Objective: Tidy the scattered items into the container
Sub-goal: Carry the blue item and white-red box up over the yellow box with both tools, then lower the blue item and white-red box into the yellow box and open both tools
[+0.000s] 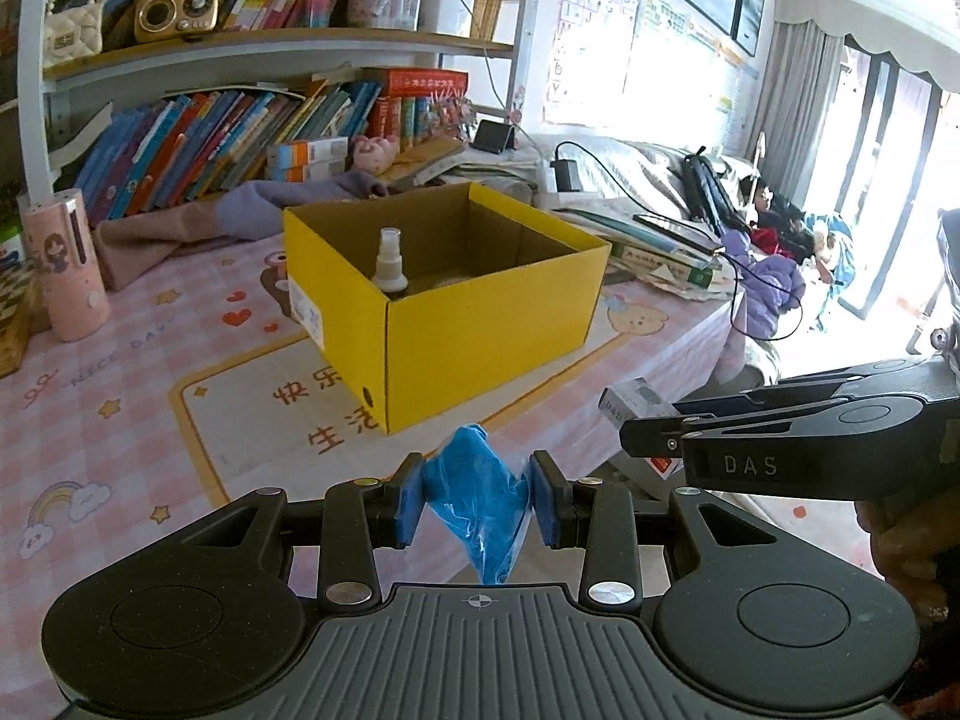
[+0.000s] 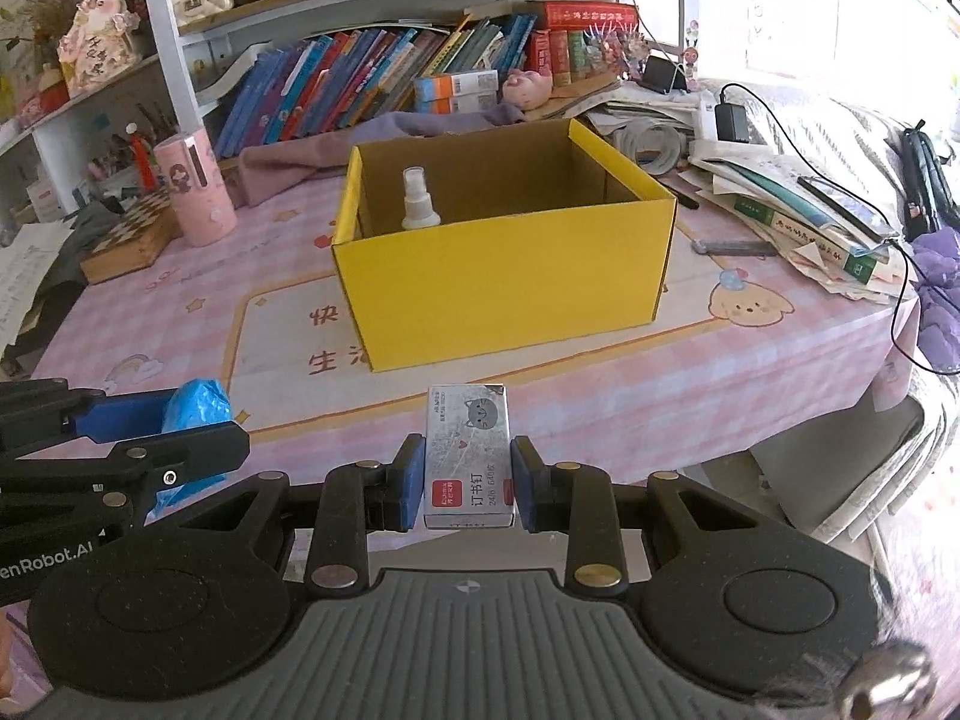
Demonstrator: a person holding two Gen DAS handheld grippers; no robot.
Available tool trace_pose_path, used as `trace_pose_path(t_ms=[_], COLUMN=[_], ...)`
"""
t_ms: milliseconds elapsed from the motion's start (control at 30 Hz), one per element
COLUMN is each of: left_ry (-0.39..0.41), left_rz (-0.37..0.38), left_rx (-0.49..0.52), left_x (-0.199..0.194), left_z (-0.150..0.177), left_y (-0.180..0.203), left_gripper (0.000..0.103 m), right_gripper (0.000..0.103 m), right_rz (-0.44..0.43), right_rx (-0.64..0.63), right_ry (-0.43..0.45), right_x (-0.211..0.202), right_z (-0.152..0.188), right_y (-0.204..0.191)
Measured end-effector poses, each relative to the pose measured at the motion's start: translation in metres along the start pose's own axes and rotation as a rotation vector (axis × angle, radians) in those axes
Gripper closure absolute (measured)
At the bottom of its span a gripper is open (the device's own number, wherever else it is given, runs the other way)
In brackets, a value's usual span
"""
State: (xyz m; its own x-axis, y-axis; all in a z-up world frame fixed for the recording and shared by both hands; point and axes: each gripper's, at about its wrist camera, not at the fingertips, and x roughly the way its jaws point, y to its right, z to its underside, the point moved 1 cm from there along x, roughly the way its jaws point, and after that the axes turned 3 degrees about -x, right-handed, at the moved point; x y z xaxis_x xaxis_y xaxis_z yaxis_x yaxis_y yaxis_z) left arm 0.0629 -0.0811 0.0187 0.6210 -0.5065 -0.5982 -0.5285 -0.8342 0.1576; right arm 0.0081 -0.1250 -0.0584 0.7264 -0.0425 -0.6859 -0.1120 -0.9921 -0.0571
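Left gripper [image 1: 480, 501]: jaws narrowed and pressed on a crumpled blue plastic bag [image 1: 480, 498], blue pads dented into both its sides, bag bulging up above the pads and trailing down behind them toward the gripper body. Held clear above the surface [image 1: 150, 372], short of its near edge.

Right gripper [image 2: 468, 483]: jaws narrowed on a small staple box [image 2: 467, 456], pads flat against its two long sides, grey cat picture on the upper part, red label near the lower end. About half the box sticking out forward past the pads, its far end aimed at the container.

Both grippers side by side, near each other, each visible at the edge of the other's view, with bag and box apart and not touching.

Farther out, in the middle of the pink checked surface: open yellow cardboard box [image 2: 510, 276], standing upright, well beyond both sets of jaws. Inside, near its left wall, a small clear spray bottle [image 2: 419, 198] upright.

Left of the yellow box, a pink cylinder [image 2: 195, 189]; behind, leaning books [image 2: 384, 78] against the shelf.
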Motion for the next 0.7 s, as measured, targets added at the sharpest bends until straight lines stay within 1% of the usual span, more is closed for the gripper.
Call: trace_pose_path(t_ms=[200,333,500,700], left_ry=[0.008,0.026,0.061,0.115], left_rz=[0.010,0.010,-0.004,-0.028], left_rx=[0.013,0.030,0.049,0.067], left_x=[0.009,0.013,0.018,0.031], left_z=[-0.008,-0.015,-0.029,-0.052], left_y=[0.002,0.004,0.005,0.006], left_gripper=[0.068,0.068,0.068,0.068], right_gripper=[0.075,0.075,0.075,0.075], right_rz=[0.009,0.012,0.019,0.003], right_rx=[0.001,0.007,0.019,-0.004], right_ry=[0.004,0.023,0.057,0.108], right_x=[0.005,0.008,0.011,0.022], right_z=[-0.007,-0.012,-0.024,-0.048], right_y=[0.007,0.011,0.019,0.028])
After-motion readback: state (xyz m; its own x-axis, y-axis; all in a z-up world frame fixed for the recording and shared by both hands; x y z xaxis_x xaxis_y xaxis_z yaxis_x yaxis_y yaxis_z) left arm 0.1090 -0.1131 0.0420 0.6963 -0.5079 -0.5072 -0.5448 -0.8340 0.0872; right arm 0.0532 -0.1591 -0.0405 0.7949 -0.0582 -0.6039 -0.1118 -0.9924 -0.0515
